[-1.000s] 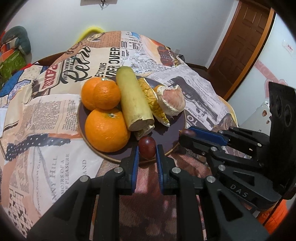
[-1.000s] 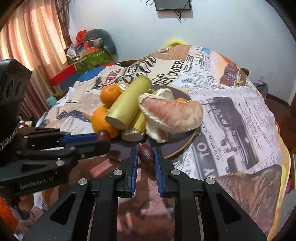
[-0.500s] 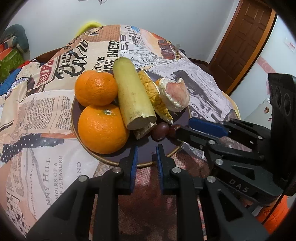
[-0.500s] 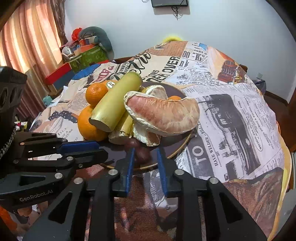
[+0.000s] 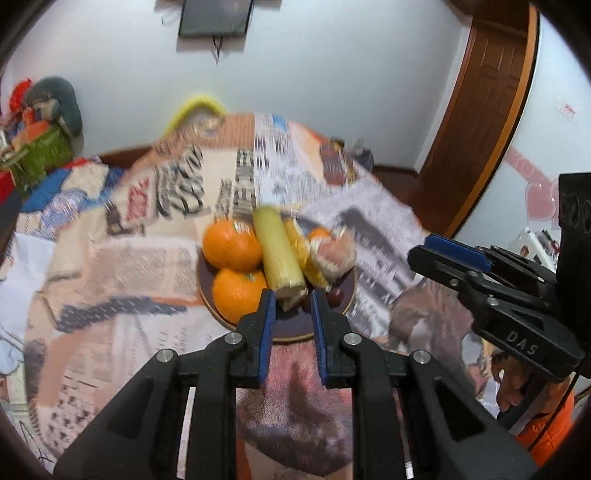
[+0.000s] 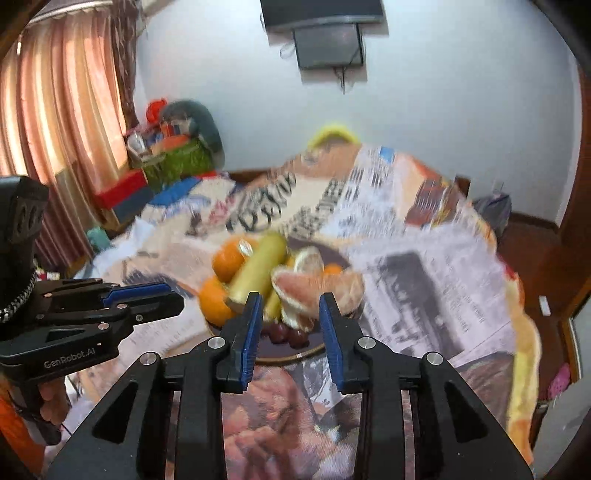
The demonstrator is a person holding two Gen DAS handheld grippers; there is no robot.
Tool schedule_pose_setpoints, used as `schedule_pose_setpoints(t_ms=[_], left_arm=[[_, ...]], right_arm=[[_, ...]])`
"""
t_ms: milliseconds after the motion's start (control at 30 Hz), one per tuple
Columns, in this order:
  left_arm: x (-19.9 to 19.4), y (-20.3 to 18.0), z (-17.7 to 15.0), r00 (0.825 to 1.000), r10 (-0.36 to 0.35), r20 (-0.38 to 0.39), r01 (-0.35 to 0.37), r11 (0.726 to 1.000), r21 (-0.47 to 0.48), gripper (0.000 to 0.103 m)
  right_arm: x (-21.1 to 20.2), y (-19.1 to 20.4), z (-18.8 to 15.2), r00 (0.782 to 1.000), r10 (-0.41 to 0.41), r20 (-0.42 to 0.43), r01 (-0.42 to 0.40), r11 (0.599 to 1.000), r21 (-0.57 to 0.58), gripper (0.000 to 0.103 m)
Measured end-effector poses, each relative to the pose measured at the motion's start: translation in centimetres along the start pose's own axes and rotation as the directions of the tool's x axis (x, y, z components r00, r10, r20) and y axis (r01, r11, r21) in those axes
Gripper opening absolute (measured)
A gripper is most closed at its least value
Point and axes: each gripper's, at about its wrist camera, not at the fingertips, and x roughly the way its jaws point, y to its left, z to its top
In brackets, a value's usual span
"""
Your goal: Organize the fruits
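Note:
A dark round plate (image 5: 291,326) on the newspaper-print cloth holds two oranges (image 5: 232,249), a pale green stalk (image 5: 277,254), a yellow piece (image 5: 301,247), a peeled pomelo segment (image 5: 332,254) and two small dark red fruits (image 5: 334,295). In the right wrist view the plate (image 6: 295,356) shows the same fruit, with the red fruits (image 6: 286,334) at its front. My left gripper (image 5: 292,306) is open and empty, held back above the plate's near rim. My right gripper (image 6: 290,314) is open and empty, also pulled back from the plate.
The round table (image 5: 110,258) is covered by a printed cloth. A wooden door (image 5: 476,122) stands at the right, a wall screen (image 6: 327,33) at the back, curtains (image 6: 62,110) and piled boxes (image 6: 166,158) at the left. The view is motion-blurred.
Both grippers released their dark red fruits onto the plate, opened wider and drew back and up from it. The plate now looks smaller and farther.

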Motion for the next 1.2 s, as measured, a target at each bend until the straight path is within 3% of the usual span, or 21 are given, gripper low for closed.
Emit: schedule_pose_setpoints(t_ms=[100, 200, 367, 433, 633, 733, 833, 1200], left_arm=[[-3.5, -0.5, 1.1, 0.996, 0.002, 0.084, -0.002, 1.000, 0.001, 0.018], [-7.5, -1.1, 1.9, 0.984, 0.014, 0.179, -0.015, 1.000, 0.006, 0.020], [-13.1, -2.6, 2.3, 0.948, 0.019, 0.319, -0.034, 0.999, 0.040, 0.036], [-14.9, -3.3, 2.1, 0.932, 0.026, 0.363, -0.049, 0.997, 0.054, 0.050], [-18.7, -4.5, 0.9, 0.884, 0.055, 0.464, -0.101, 0.992, 0.075, 0.071], [-19.6, -4.7, 0.5, 0.870, 0.064, 0.489, -0.114, 0.991, 0.072, 0.086], [-20.3, -4.9, -0.2, 0.853, 0.088, 0.515, -0.142, 0.988, 0.067, 0.095], [-20.8, -5.1, -1.0, 0.846, 0.088, 0.527, -0.141, 0.988, 0.062, 0.101]], right_arm=[[-3.1, 0.8, 1.2, 0.997, -0.011, 0.076, 0.011, 1.000, -0.002, 0.029], [-6.2, 1.7, 1.9, 0.987, -0.029, 0.159, 0.029, 1.000, 0.002, 0.041], [-11.2, 3.3, 2.6, 0.950, -0.088, 0.300, 0.090, 0.996, 0.006, 0.070], [-12.8, 3.9, 2.7, 0.934, -0.102, 0.343, 0.105, 0.994, 0.009, 0.077], [-14.8, 5.4, 2.5, 0.899, -0.146, 0.413, 0.149, 0.988, 0.025, 0.103], [-14.9, 5.9, 2.3, 0.892, -0.160, 0.423, 0.164, 0.986, 0.027, 0.103], [-15.0, 6.2, 2.1, 0.890, -0.164, 0.424, 0.171, 0.985, 0.024, 0.103], [-16.0, 6.2, 1.2, 0.885, -0.172, 0.433, 0.178, 0.984, 0.026, 0.103]])
